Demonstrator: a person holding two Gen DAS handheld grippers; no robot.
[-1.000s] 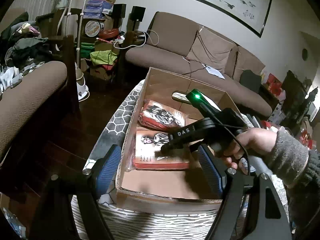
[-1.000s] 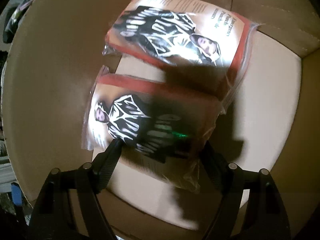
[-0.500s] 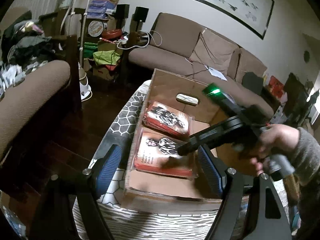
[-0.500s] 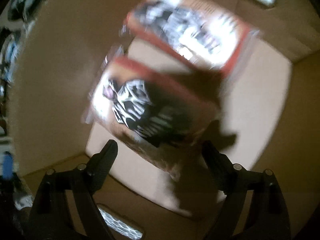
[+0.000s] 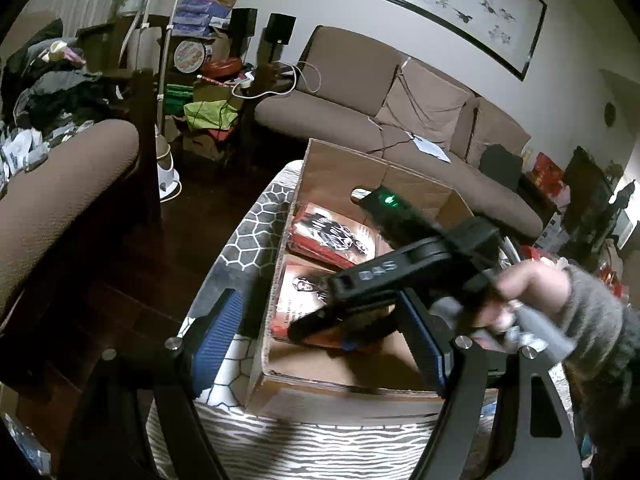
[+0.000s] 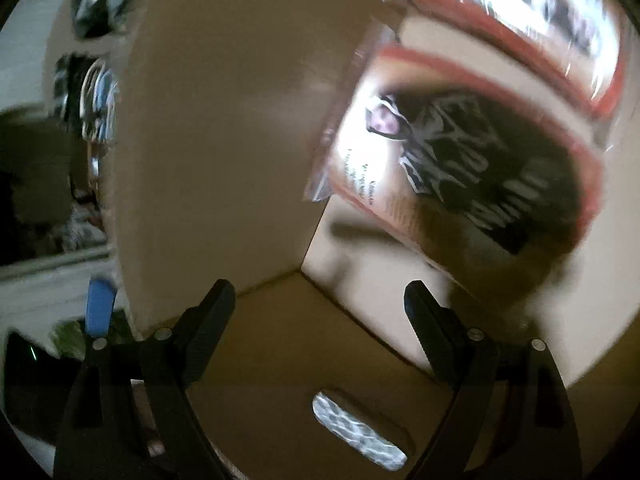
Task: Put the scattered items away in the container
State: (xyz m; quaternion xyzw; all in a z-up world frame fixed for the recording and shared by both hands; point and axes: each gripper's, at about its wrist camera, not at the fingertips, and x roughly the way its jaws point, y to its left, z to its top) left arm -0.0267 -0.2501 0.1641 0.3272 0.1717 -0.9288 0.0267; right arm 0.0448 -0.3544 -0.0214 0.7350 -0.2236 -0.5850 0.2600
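1. Evidently a drop-off is ending: 2 packets [image 5: 320, 300] lie flat in the cardboard box [image 5: 344, 384], and the right gripper [image 6: 320, 312], jaws just widened, holds nothing.
2. Left gripper [image 5: 320, 332] hovers spread, empty.
3. Next likely: clear the box wall and fetch another item.

Left wrist view: sits back from cardboard box [image 5: 340, 394], looks forward and down over near wall, sofa [image 5: 360, 92] and framed picture [image 5: 436, 4] beyond. Right wrist view: close inside box [image 6: 224, 120], tilted down toward corner, blurred. Shared: box interior, two bagged packets [image 5: 304, 300] [image 6: 460, 176]; right gripper [image 5: 316, 320] shows in left view, blue finger [image 6: 98, 308] in right view.
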